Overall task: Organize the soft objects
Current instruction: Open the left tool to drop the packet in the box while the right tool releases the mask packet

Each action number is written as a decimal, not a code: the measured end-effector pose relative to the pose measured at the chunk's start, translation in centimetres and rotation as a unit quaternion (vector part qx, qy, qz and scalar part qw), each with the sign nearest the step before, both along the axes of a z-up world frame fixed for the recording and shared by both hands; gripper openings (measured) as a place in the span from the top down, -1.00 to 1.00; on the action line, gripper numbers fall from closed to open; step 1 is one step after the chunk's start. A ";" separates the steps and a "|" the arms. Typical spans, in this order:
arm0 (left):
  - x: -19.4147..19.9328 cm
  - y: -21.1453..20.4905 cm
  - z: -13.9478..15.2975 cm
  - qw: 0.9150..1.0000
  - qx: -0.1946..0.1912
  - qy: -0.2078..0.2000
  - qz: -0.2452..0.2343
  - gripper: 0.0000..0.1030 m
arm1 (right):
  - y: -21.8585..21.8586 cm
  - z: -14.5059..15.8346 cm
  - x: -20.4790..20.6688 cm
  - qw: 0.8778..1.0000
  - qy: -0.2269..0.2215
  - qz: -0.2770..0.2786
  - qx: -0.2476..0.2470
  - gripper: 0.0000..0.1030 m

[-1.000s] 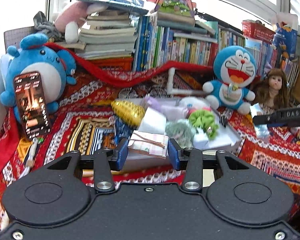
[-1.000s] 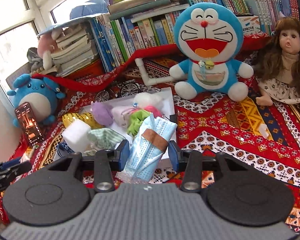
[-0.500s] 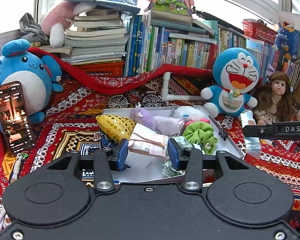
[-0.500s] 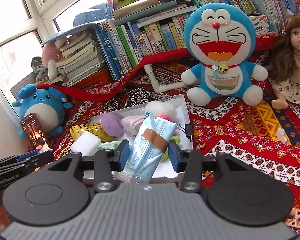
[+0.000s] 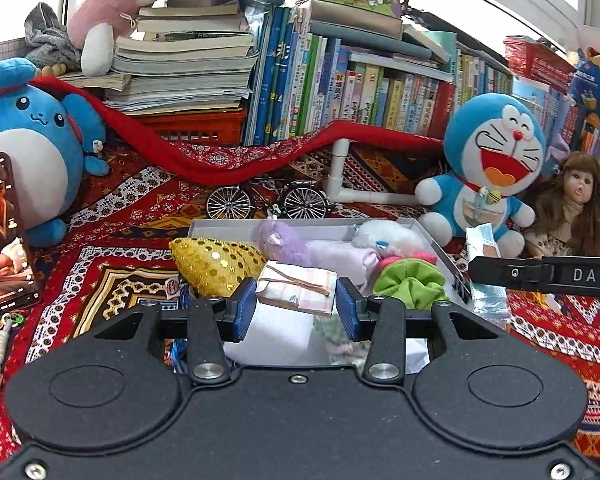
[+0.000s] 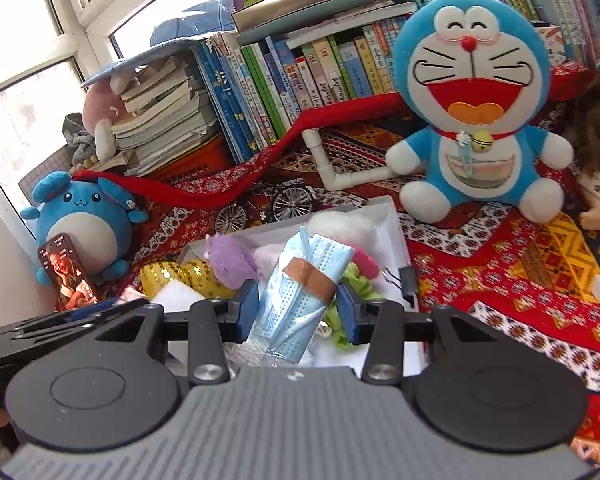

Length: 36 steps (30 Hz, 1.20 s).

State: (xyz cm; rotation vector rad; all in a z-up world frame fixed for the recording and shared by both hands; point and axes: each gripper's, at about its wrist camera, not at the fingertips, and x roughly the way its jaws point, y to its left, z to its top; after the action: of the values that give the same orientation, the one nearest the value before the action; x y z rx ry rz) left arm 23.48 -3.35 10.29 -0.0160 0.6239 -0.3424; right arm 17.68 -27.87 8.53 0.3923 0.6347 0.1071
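I have the left tongs (image 5: 296, 307) clamped on a folded checked cloth (image 5: 297, 289) and the right tongs (image 6: 298, 310) clamped on a taped bundle of blue face masks (image 6: 300, 288), its long axis pointing up-frame, both hovering directly above the white tray (image 5: 428, 236).

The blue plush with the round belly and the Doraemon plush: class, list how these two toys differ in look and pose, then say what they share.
1. The round blue plush has a small closed smile; the Doraemon plush has a wide open red mouth.
2. A phone leans against the round blue plush; nothing leans on the Doraemon plush.
3. The Doraemon plush wears a bell at its neck; the round blue plush shows none.
Both are blue and white, sitting upright on the patterned cloth.
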 end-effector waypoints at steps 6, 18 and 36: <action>2.6 -0.3 -0.3 1.000 -0.005 0.018 0.017 0.21 | 0.1 -0.5 2.1 1.000 0.003 0.002 0.017 0.07; 6.9 -2.5 -1.1 0.998 -0.017 0.065 0.013 0.21 | 0.2 -3.2 6.1 0.996 0.042 0.021 0.078 0.07; 8.5 -3.9 -3.5 0.995 0.031 0.089 0.003 0.20 | 1.3 -5.3 7.7 0.997 0.070 0.038 0.013 0.08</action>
State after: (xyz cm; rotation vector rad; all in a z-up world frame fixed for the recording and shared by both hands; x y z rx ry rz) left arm 31.99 -7.30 6.83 0.0110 0.8116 -0.3169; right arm 25.37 -26.57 3.21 0.4030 0.7872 0.1618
